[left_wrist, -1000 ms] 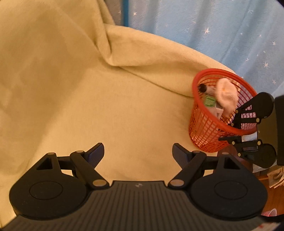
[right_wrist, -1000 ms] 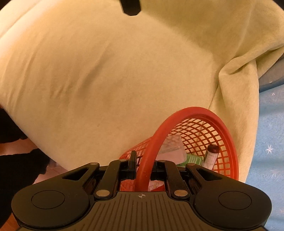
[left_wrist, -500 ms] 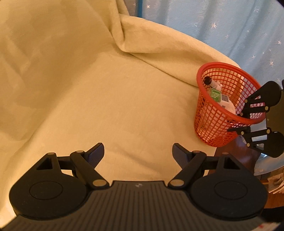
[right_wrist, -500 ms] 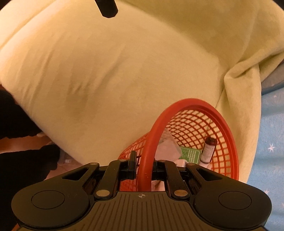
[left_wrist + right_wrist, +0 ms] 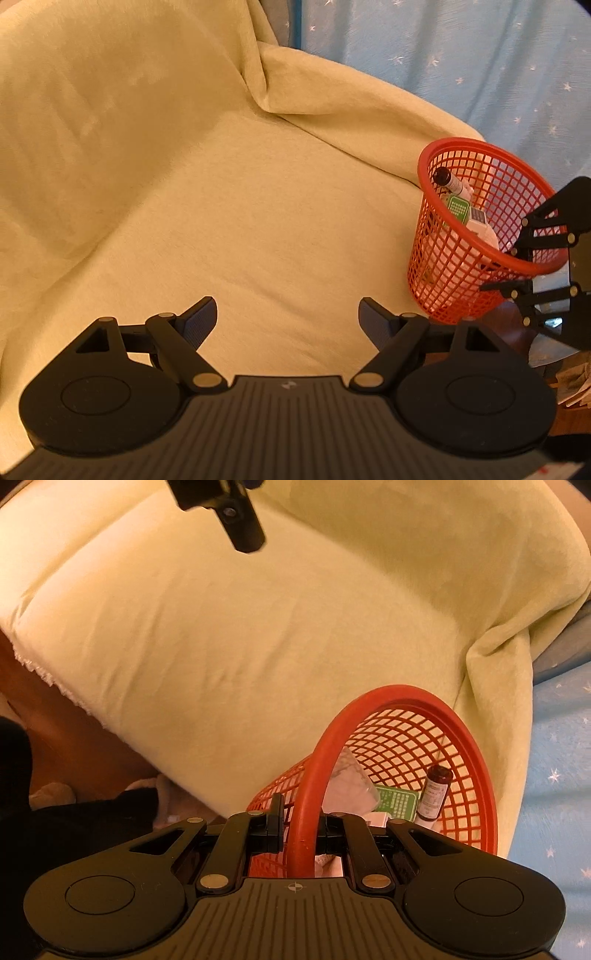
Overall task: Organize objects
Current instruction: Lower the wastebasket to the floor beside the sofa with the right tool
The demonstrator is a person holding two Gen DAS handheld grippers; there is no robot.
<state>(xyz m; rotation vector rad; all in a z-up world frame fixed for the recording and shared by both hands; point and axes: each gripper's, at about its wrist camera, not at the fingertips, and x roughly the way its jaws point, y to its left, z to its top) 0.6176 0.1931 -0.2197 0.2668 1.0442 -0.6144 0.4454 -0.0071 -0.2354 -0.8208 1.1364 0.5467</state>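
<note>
A red mesh basket point(image 5: 436, 258) stands at the right edge of a seat draped in pale yellow cloth point(image 5: 240, 229). In it lie a small dark-capped bottle point(image 5: 448, 180), a green card point(image 5: 458, 207) and white packets. My right gripper point(image 5: 302, 821) is shut on the basket's rim point(image 5: 308, 794); it also shows in the left wrist view point(image 5: 506, 267). In the right wrist view the bottle point(image 5: 434, 792), the green card point(image 5: 397, 803) and a clear wrapper point(image 5: 349, 784) lie inside. My left gripper point(image 5: 286, 314) is open and empty above the cloth.
A blue star-patterned curtain point(image 5: 461, 55) hangs behind the seat. Dark wood floor point(image 5: 55, 731) and a person's dark-clad leg point(image 5: 74, 830) show left of the seat. The left gripper's finger point(image 5: 236, 520) shows at the top of the right wrist view.
The basket, held by my right gripper, has shifted slightly. The pale rounded thing over the basket a second ago is gone. My left gripper has drawn back and stays open.
</note>
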